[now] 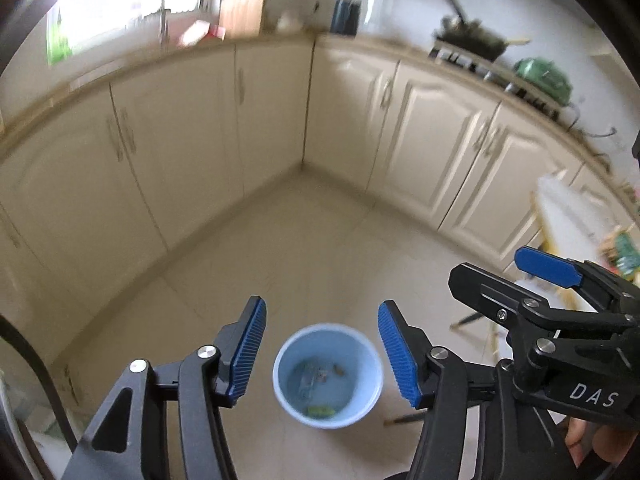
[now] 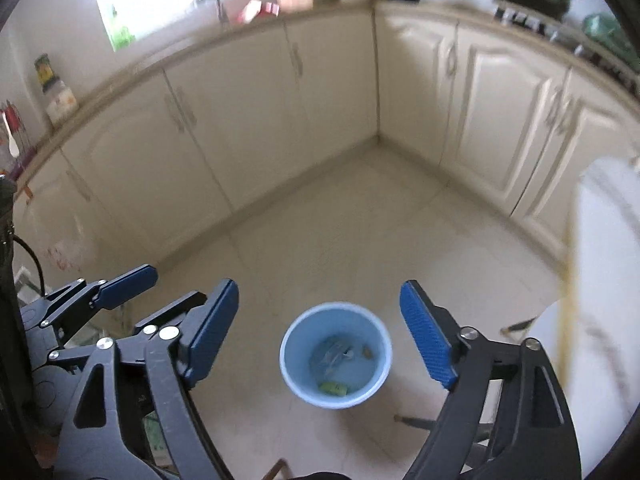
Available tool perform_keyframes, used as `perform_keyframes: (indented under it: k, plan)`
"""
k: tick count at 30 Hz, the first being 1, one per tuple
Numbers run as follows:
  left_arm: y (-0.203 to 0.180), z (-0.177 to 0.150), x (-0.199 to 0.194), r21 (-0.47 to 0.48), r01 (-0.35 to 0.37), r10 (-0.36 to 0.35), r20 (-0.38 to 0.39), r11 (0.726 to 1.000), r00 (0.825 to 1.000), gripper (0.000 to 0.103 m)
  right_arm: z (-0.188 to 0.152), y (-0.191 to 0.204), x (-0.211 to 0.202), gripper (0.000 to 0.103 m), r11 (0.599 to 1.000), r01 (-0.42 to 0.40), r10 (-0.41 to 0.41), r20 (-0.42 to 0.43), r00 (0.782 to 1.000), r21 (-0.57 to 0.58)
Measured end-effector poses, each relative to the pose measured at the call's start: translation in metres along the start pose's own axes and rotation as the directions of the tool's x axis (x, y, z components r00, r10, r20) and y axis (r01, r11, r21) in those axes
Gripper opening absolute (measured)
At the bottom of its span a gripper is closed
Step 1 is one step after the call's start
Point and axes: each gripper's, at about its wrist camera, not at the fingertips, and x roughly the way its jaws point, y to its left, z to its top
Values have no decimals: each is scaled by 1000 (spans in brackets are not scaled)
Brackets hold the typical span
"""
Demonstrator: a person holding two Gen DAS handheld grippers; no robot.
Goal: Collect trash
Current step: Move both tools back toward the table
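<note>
Left wrist cam: I'm holding my left gripper (image 1: 322, 354) high over the kitchen floor (image 1: 320, 240), jaws spread wide w/ nothing between the blue pads (image 1: 250, 354). Framed in the gap, well below, the light blue bin (image 1: 328, 376) is standing upright on the tiles. Scraps are lying at its bottom: a green bit (image 1: 320, 411) near the front wall, a small brown bit (image 1: 340, 368), plus some greyish stuff, too blurry to name. My right gripper (image 1: 504, 276) is showing at the right edge; from here I can't tell how far it's open. Cream cabinets (image 1: 432, 152) are wrapping the corner behind.

Right wrist cam: my right gripper (image 2: 320, 332) is also hanging wide open, empty, pads (image 2: 428, 338) well apart. The same bin is sitting below, between them, apart from both. Green scrap (image 2: 332, 388) and brown bit (image 2: 367, 352) inside. Left gripper (image 2: 120, 284) is poking in at lower left. A white table (image 2: 600, 280) is filling the right side, blurred.
</note>
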Motion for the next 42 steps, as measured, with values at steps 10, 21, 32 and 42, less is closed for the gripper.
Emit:
perform_keyframes:
  k: [10, 21, 32, 42]
  plan:
    - [-97, -38, -142, 145, 11, -56, 309, 989, 949, 83, -18, -37, -187, 99, 991, 129, -136, 307, 942, 44]
    - [-206, -117, -189, 285, 113, -219, 374, 952, 901, 98, -84, -131, -335, 103, 929, 266, -356, 428, 831, 256]
    - [-314, -62, -118, 430, 126, -268, 290, 894, 919, 98, -148, -235, -389, 103, 824, 329, -513, 363, 778, 461]
    - [-394, -15, -3, 469, 213, -276, 68, 857, 959, 98, -177, -291, -349, 103, 777, 345, -526, 241, 816, 527]
